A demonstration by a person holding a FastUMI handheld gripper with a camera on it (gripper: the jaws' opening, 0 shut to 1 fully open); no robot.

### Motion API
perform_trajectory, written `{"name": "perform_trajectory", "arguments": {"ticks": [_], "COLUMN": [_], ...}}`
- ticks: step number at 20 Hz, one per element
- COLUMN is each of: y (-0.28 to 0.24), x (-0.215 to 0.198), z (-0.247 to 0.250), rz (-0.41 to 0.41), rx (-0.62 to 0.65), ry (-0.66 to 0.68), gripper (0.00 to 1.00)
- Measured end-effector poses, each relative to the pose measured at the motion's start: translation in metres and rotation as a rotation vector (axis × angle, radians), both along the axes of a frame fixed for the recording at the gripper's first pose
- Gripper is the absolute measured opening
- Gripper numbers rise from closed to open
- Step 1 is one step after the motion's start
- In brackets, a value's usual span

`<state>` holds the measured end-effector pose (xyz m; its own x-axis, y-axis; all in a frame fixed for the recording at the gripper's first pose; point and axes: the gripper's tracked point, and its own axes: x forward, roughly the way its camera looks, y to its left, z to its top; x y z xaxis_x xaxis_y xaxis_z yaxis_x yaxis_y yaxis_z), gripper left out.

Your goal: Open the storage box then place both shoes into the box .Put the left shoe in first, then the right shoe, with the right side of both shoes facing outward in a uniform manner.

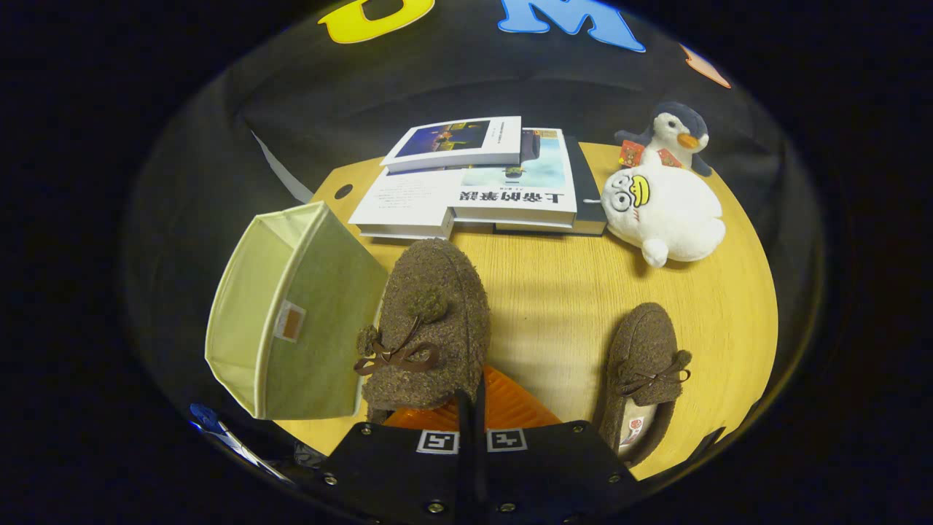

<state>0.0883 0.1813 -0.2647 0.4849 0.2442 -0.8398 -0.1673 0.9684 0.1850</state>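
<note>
A row of large Chinese characters runs across the white band of the middle book (510,191), upside down from here. It begins 上帝的; the rest is unclear.

Two square coded markers (437,441) sit on the gripper (470,397), whose fingers are pressed close together on the heel of the nearer shoe (430,328).

The patch (289,321) on the storage box (306,321) is too small to read.
</note>
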Motion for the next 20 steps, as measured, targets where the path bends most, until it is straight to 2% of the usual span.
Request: {"name": "perform_trajectory", "arguments": {"ticks": [4,13,18,20], "y": [0.027,0.127,0.186,0.21], "x": [0.008,0.012,0.02,0.021], "z": [0.036,0.082,0.081,0.071], "rz": [0.013,0.13,0.166,0.157], "rx": [0.055,0.164,0.15,0.143], "ry": [-0.012,0.019,0.033,0.066], "gripper": [0.0,0.0,0.0,0.0]}}
